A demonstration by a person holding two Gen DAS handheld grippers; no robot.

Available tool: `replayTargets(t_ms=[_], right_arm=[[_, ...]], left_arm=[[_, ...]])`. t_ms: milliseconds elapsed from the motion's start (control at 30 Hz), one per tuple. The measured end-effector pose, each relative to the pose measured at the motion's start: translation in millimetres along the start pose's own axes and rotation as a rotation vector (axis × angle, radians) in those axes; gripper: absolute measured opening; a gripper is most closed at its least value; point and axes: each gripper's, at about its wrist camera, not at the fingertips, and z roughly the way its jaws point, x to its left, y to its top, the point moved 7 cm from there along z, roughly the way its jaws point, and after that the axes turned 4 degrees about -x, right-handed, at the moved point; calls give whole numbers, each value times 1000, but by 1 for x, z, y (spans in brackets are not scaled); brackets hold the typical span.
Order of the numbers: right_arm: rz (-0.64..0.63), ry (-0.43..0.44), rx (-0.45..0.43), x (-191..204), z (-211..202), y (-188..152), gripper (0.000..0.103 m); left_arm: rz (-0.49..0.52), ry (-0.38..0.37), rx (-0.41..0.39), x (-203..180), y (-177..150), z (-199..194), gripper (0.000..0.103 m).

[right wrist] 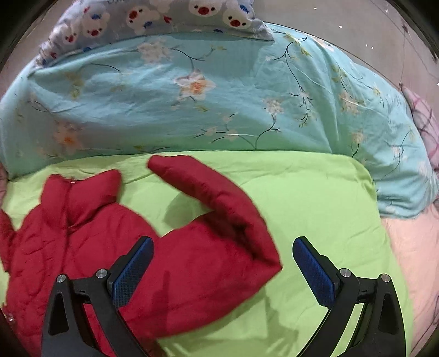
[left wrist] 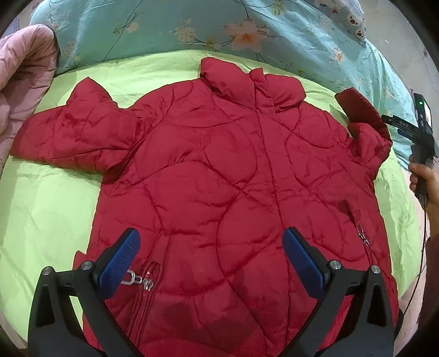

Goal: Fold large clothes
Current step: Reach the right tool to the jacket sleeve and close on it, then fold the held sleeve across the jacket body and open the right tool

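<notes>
A red quilted puffer jacket (left wrist: 219, 170) lies front up on a light green sheet (left wrist: 41, 208), collar at the far side, its left sleeve (left wrist: 71, 137) spread out flat. My left gripper (left wrist: 211, 263) is open and empty, hovering over the jacket's lower front. In the right wrist view the jacket's right sleeve (right wrist: 219, 214) is bent, its cuff end lifted and pointing left. My right gripper (right wrist: 222, 272) is open and empty just above that sleeve's elbow. The right gripper also shows in the left wrist view (left wrist: 419, 137), held by a hand at the right edge.
A teal floral quilt (right wrist: 192, 90) is bunched along the far side of the bed. A pillow with a cartoon print (right wrist: 142, 16) lies behind it. A pink quilt (left wrist: 24, 74) sits at the far left. A pale pink sheet (right wrist: 411, 247) shows at the right.
</notes>
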Motion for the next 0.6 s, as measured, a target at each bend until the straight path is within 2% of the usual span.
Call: replayTargets(t_ms=[100, 200, 267, 333, 367, 467, 600], right_arm=[[5, -8, 21, -4, 21, 3, 100], [11, -30, 63, -11, 43, 4, 90], [-2, -43, 89, -13, 55, 3, 77], [22, -13, 114, -13, 65, 0, 37], [38, 4, 115, -12, 66, -1, 32], [40, 48, 80, 2, 54, -1, 22], [14, 136, 32, 39, 29, 2, 20]], left_arm=[[3, 1, 5, 1, 2, 7, 103], [5, 5, 13, 3, 3, 13, 103], [1, 4, 20, 5, 3, 17, 103], [-5, -3, 25, 6, 4, 22, 103], [-9, -16, 25, 5, 7, 24, 103], [-15, -73, 15, -1, 18, 29, 103], [-25, -129, 14, -8, 32, 35, 103]])
